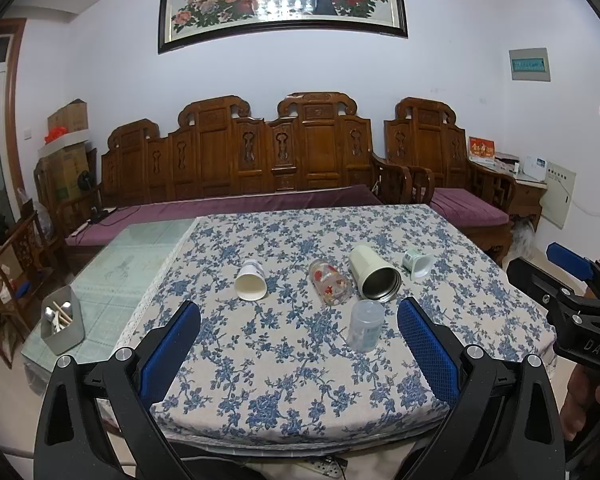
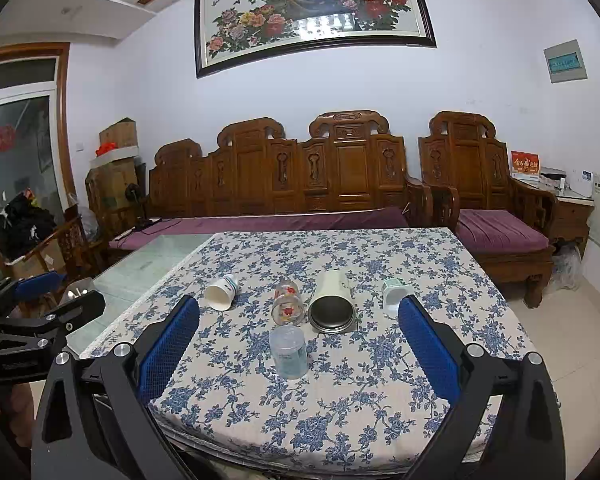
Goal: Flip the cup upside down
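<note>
Several cups lie on the floral tablecloth [image 1: 284, 368]. A white paper cup [image 1: 251, 281] [image 2: 221, 291], a glass with red flowers [image 1: 328, 282] [image 2: 287, 302], a cream metal tumbler [image 1: 374, 273] [image 2: 332, 302] and a small green-white cup [image 1: 418, 263] [image 2: 393, 290] lie on their sides. A translucent bluish plastic cup [image 1: 366, 325] [image 2: 288, 351] stands with its closed end up, nearest me. My left gripper [image 1: 299, 350] is open and empty, in front of the cups. My right gripper [image 2: 299, 350] is open and empty, facing the plastic cup.
A grey bin with utensils [image 1: 62, 325] stands on the glass tabletop [image 1: 112, 280] left of the cloth. A wooden sofa with purple cushions [image 1: 236, 168] stands behind the table. The other gripper shows at the right edge [image 1: 580, 304] and the left edge [image 2: 28, 312].
</note>
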